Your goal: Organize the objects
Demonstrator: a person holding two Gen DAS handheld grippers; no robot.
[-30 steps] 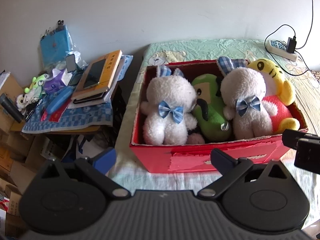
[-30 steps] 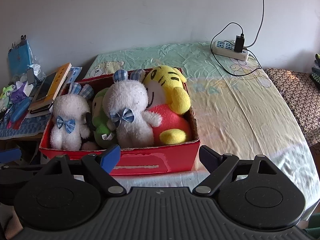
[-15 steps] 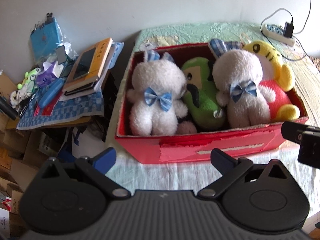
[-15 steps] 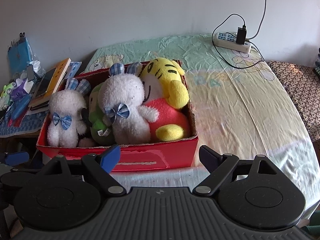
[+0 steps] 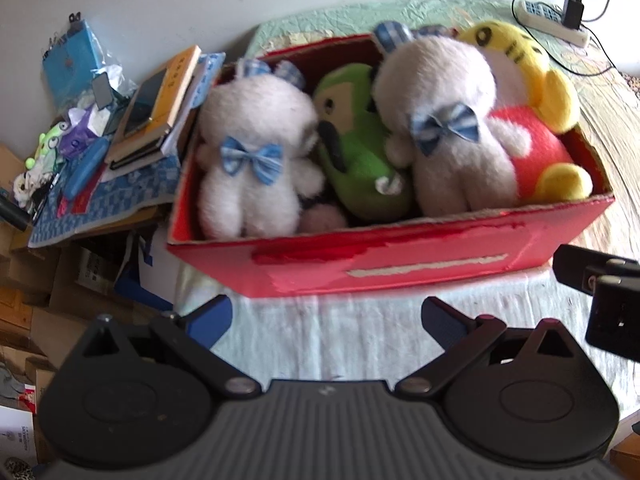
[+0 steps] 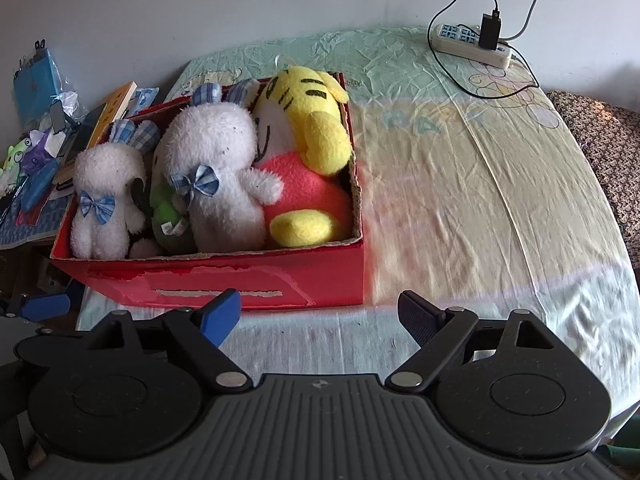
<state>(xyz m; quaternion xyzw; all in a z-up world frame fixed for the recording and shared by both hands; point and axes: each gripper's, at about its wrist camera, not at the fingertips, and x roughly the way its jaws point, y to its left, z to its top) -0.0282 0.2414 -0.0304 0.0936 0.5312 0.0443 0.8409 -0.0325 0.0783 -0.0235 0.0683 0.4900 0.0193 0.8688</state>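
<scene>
A red cardboard box (image 5: pixel 400 264) (image 6: pixel 224 280) stands on the bed near its left edge. It holds two white bunnies with blue bows (image 5: pixel 252 160) (image 5: pixel 448 136), a green plush (image 5: pixel 360 160) between them and a yellow tiger plush (image 5: pixel 532 120) (image 6: pixel 308 152) at the right end. My left gripper (image 5: pixel 326 320) is open and empty, just in front of the box's front wall. My right gripper (image 6: pixel 320 316) is open and empty, in front of the box's right front corner. Part of the right gripper (image 5: pixel 600 280) shows at the right edge of the left wrist view.
A cluttered side table (image 5: pixel 104 184) with books (image 5: pixel 160 104), a phone and small toys stands left of the bed. A power strip (image 6: pixel 472 44) with a charger and cables lies at the far right of the bed. A patterned cushion (image 6: pixel 608 152) lies at the right.
Both grippers have moved closer to the red box and look down into it more. The box and the plush toys have not moved. Both stay open.
</scene>
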